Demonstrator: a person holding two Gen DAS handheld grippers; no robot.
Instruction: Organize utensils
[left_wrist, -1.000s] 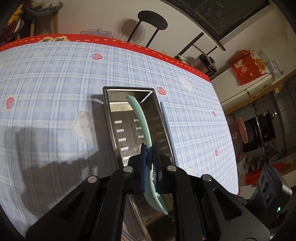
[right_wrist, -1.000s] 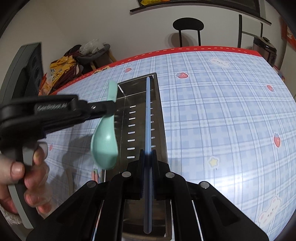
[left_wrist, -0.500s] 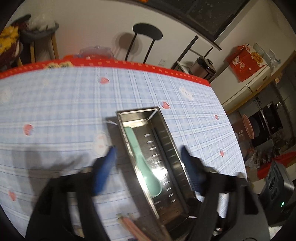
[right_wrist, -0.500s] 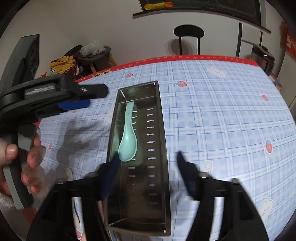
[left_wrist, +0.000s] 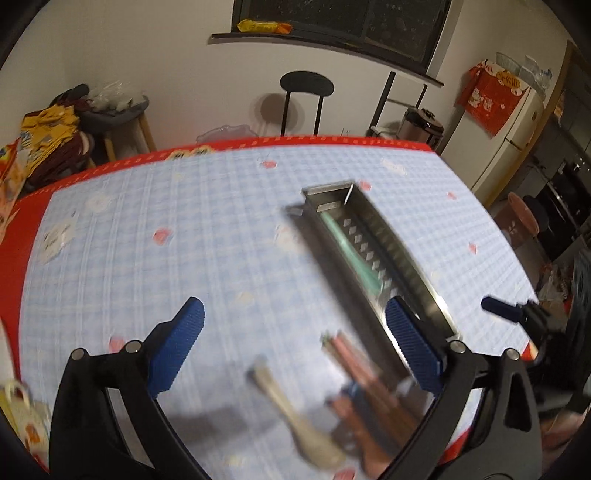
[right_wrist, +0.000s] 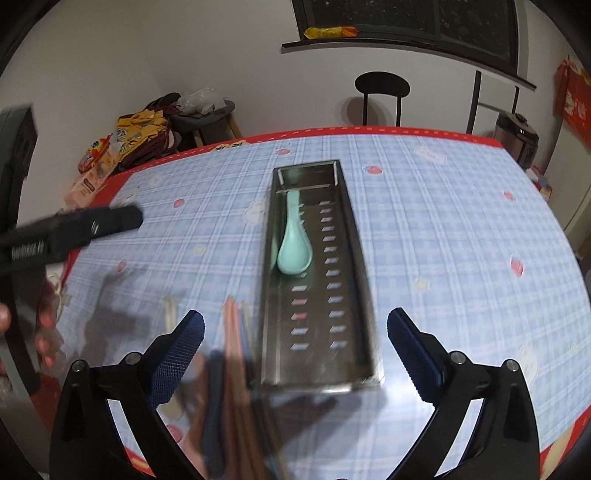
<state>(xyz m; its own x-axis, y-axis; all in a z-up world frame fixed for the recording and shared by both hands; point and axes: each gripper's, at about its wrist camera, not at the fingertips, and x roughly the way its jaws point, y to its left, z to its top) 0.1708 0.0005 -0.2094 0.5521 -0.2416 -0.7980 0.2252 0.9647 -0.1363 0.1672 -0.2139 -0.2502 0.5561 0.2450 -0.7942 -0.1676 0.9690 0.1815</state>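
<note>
A long steel tray (right_wrist: 360, 258) with slotted bottom lies on the blue checked tablecloth, and a mint green spoon (right_wrist: 295, 247) rests inside it, bowl toward me. My right gripper (right_wrist: 295, 350) hovers over the tray's near end, its jaws opening, with nothing between them. Several pink and brown chopsticks (right_wrist: 236, 362) lie blurred just left of the tray. In the left wrist view the tray (left_wrist: 417, 269) and the spoon (left_wrist: 351, 254) sit to the right. My left gripper (left_wrist: 295, 347) is above the table, its jaws opening and empty, over a beige spoon (left_wrist: 295, 413) and the chopsticks (left_wrist: 354, 369).
A hand (right_wrist: 40, 325) holds the left gripper (right_wrist: 74, 229) at the table's left. The tablecloth's red border (right_wrist: 369, 131) marks the far edge. Behind stand a black stool (right_wrist: 382, 88), a cluttered side table (right_wrist: 199, 114) and a rice cooker (right_wrist: 517, 136).
Both grippers have opened and pulled back and up from the tray. The mint spoon dropped from the left gripper into the tray. The right gripper let go of its blue stick.
</note>
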